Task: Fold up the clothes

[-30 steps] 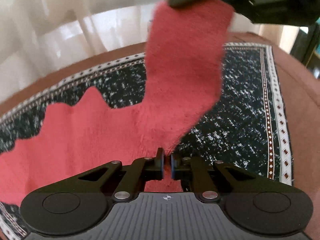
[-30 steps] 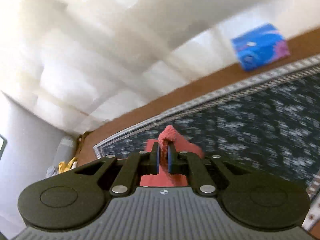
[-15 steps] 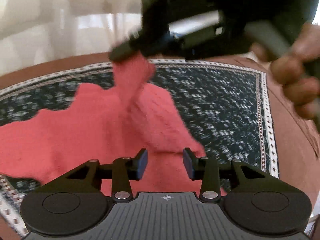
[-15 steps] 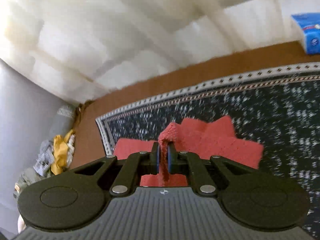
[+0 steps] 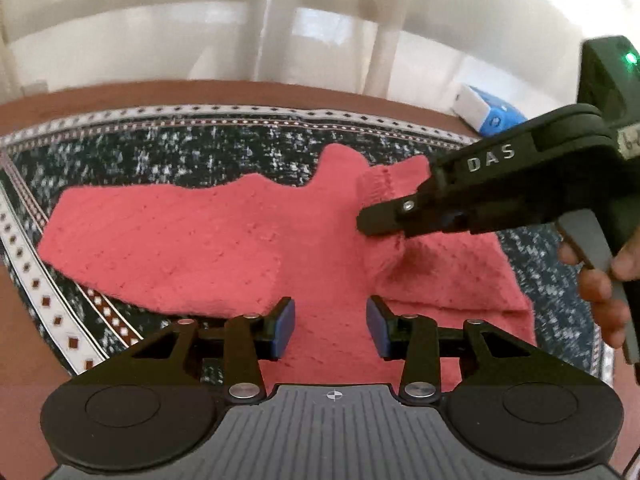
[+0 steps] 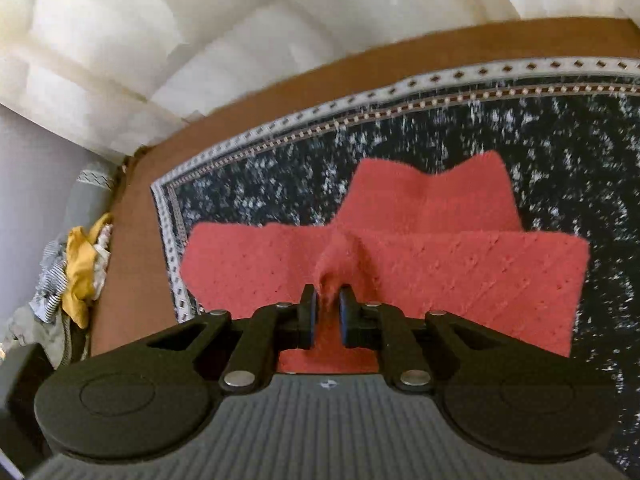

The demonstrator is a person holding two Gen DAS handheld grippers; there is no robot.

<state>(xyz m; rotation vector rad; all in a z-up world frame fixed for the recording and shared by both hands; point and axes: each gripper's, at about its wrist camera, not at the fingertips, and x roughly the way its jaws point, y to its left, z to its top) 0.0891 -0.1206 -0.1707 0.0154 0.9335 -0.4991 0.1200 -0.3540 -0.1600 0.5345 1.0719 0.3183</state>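
Note:
A red knit garment (image 5: pixel 200 240) lies spread on a dark speckled rug (image 5: pixel 160 148), with one part folded over on its right side. My left gripper (image 5: pixel 330 330) is open and empty, low over the garment's near edge. My right gripper (image 6: pixel 328 312) has its jaws slightly parted with a pinch of the red garment (image 6: pixel 480 276) still between the pads; it also shows from the side in the left wrist view (image 5: pixel 372 222), down on the fold.
The rug (image 6: pixel 400 148) has a white patterned border and lies on a brown surface (image 6: pixel 132 240). A blue and white packet (image 5: pixel 486 110) sits at the far right. A heap of yellow and striped clothes (image 6: pixel 76 272) lies off the left. White curtains hang behind.
My left gripper opened and let go of the garment. My right gripper carried the raised flap down and across, laying it over the garment, and its jaws have begun to part.

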